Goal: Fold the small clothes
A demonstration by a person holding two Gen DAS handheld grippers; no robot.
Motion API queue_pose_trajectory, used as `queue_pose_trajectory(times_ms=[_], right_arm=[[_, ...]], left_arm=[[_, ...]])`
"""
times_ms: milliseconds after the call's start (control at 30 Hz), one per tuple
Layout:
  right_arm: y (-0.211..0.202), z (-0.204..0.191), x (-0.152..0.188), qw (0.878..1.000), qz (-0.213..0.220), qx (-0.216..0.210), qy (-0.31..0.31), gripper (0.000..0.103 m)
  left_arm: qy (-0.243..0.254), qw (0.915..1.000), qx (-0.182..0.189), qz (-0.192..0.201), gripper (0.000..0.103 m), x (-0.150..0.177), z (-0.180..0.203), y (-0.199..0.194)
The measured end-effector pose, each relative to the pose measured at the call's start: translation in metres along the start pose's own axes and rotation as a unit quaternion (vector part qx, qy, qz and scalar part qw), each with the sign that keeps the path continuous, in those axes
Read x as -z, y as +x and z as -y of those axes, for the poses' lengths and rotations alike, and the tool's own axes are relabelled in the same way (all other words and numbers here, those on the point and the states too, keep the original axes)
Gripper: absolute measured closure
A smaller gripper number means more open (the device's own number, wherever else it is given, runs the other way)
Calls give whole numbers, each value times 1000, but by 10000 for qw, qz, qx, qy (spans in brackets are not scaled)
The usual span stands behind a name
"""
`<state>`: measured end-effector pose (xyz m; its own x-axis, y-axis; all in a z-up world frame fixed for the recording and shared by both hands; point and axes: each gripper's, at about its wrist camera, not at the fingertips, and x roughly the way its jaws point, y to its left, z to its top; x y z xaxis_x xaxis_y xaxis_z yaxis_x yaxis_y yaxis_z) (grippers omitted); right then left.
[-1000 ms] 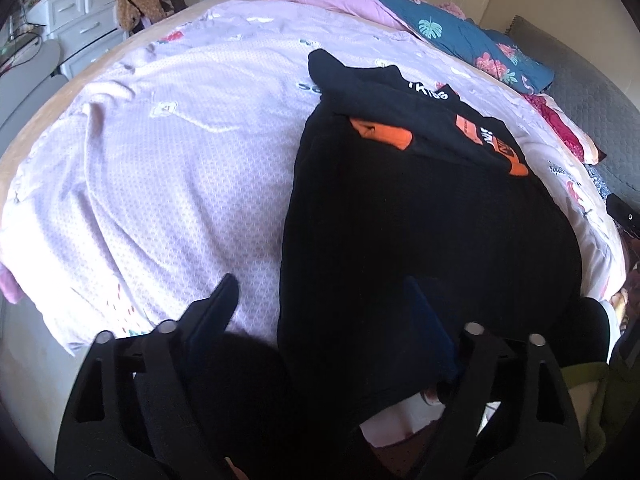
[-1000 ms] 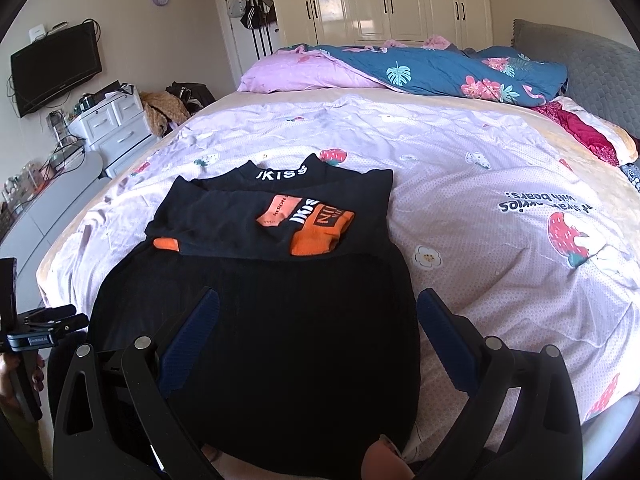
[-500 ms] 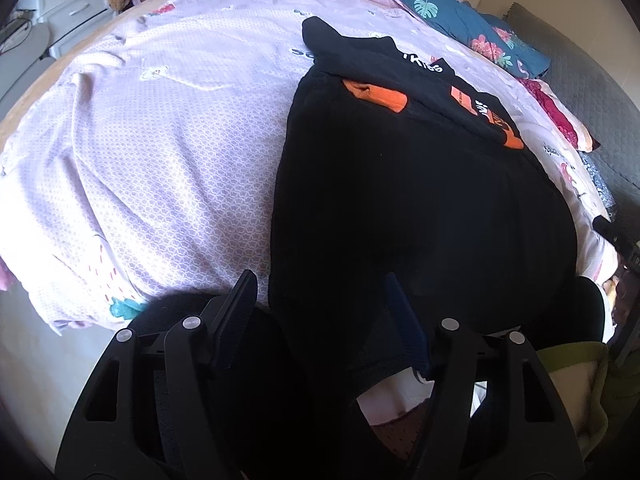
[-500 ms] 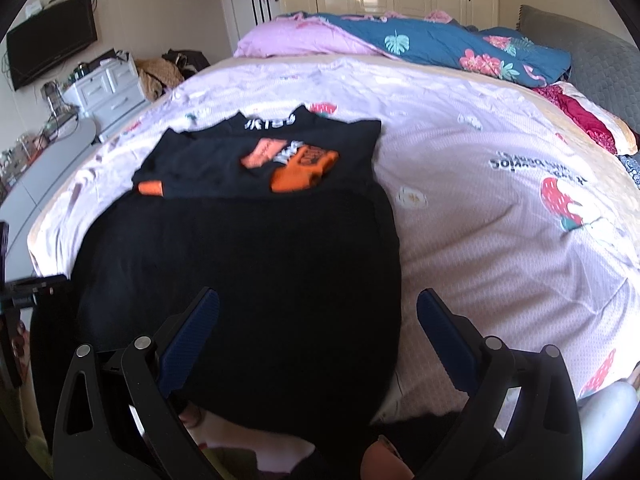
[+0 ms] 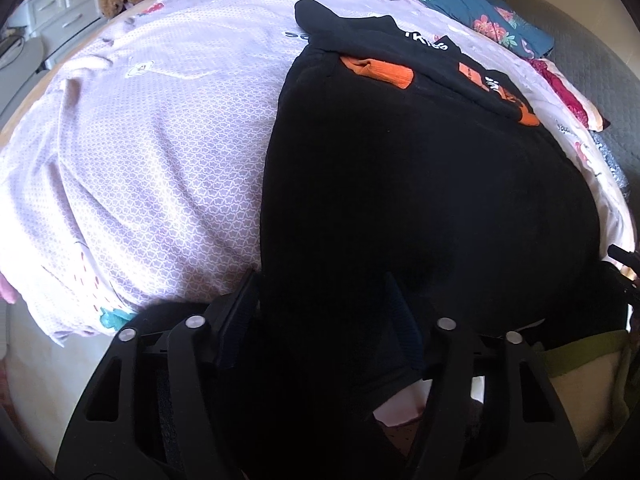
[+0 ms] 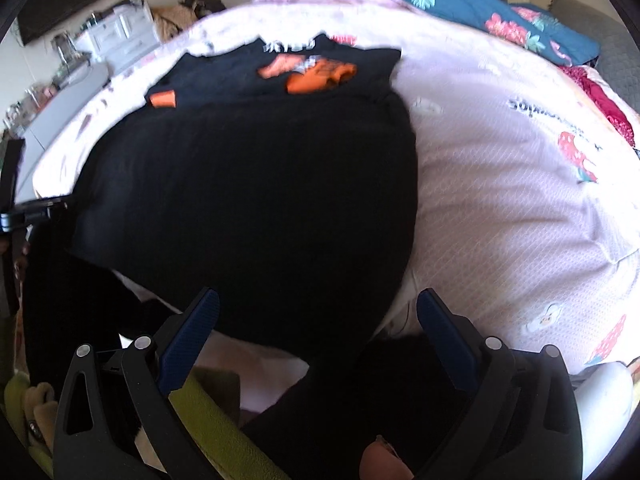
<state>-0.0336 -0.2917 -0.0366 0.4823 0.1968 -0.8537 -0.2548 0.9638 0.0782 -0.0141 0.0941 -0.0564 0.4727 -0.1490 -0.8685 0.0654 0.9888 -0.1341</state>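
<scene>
A black top (image 5: 420,180) with orange cuffs (image 5: 380,70) lies flat on the lilac bed sheet (image 5: 152,140), its sleeves folded across the far end. My left gripper (image 5: 320,284) is low over the near left corner of the hem. Its jaws are closing with black cloth between them, and the pads still stand apart. In the right wrist view the same top (image 6: 248,184) fills the middle. My right gripper (image 6: 316,296) hovers open over the near right part of the hem, which hangs off the bed edge.
A blue flowered quilt (image 5: 460,0) and a grey headboard (image 5: 592,60) lie at the far end of the bed. A white drawer unit (image 6: 116,36) stands left of the bed. Green cloth (image 6: 216,420) shows below the right gripper. Bare sheet (image 6: 500,200) spreads to the right.
Both grippers have sunk toward the near hem of the black top. The left jaws have narrowed around the cloth. The right jaws have stayed wide.
</scene>
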Motion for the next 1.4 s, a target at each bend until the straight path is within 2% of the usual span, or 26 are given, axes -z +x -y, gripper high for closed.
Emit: queue_pose_trajectory(times_ms=[67, 100, 133, 200, 267, 300, 367, 533, 700, 800, 833, 1100, 1400], right_arm=[[9, -3, 1, 9994, -280, 184, -46, 6], [13, -3, 2, 9990, -385, 229, -60, 9], [16, -4, 3, 9986, -459, 250, -71, 17], [23, -3, 4, 9977, -630, 257, -33, 50], [24, -2, 7, 9965, -663, 503, -31, 75], [23, -2, 7, 9965, -626, 543, -49, 83], [14, 1, 8, 9971, -496, 582, -28, 93], [-17, 13, 8, 9998, 95, 21, 198, 95], [-58, 26, -7, 9932, 929, -498, 490, 96], [-72, 33, -21, 9887, 1270, -538, 590, 96], [-76, 36, -23, 9871, 1372, -531, 638, 96], [-86, 50, -30, 9801, 1686, -564, 888, 96], [-96, 48, -54, 9763, 1924, -418, 893, 96]], left_arm=[[-15, 10000, -35, 51, 59, 1, -2, -1], [-26, 9999, -75, 66, 69, 1, -4, -2], [-51, 9999, -72, 80, 74, 2, -7, -3], [-114, 9999, 11, 107, 80, 2, -12, -6], [-139, 9998, 56, 116, 86, 3, -14, -7], [-150, 9998, 84, 118, 88, 3, -15, -8], [-153, 9997, 122, 110, 89, 5, -16, -11], [-178, 9997, 172, 51, 88, 6, -17, -15], [-37, 10000, 7, 33, 89, 7, -10, -11], [-101, 9999, 92, 44, 99, 7, -11, -13], [-132, 9998, 107, 81, 100, 6, -12, -15], [-246, 9946, 398, 924, 100, -18, -14, -71], [-472, 9874, 684, 1345, 100, -51, -14, -93]])
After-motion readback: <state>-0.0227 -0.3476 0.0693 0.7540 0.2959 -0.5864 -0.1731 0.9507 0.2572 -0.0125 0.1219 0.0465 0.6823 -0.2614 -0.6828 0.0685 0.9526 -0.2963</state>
